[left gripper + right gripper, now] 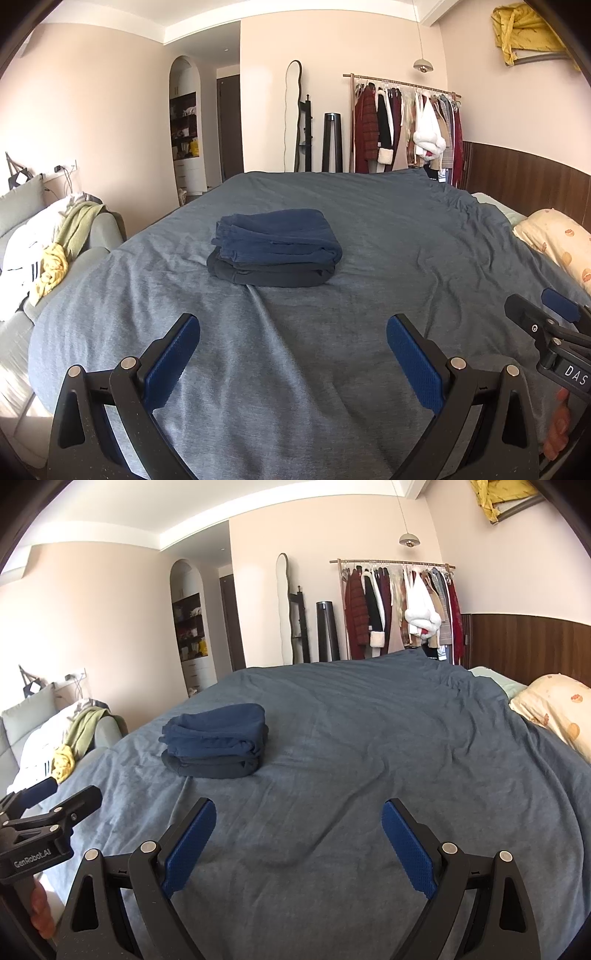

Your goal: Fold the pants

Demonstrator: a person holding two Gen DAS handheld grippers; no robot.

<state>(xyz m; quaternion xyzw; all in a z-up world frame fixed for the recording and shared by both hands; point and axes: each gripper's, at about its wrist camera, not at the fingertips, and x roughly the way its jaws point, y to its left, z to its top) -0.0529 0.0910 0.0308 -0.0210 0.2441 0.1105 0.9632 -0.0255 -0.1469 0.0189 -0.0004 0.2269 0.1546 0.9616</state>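
Folded navy blue pants (280,236) lie on top of a folded dark grey garment (273,275), stacked on the grey-blue bedspread (332,362). The stack also shows in the right wrist view (218,731), with the dark garment (214,768) beneath. My left gripper (293,332) is open and empty, hovering over the bed well short of the stack. My right gripper (299,818) is open and empty, to the right of the stack. Each gripper shows at the edge of the other's view: the right gripper (535,314), the left gripper (62,797).
A sofa (99,229) with piled clothes (55,266) stands left of the bed. A patterned pillow (561,240) lies at the right. A clothes rack (406,125), a mirror (291,118) and a shelf niche stand by the far wall.
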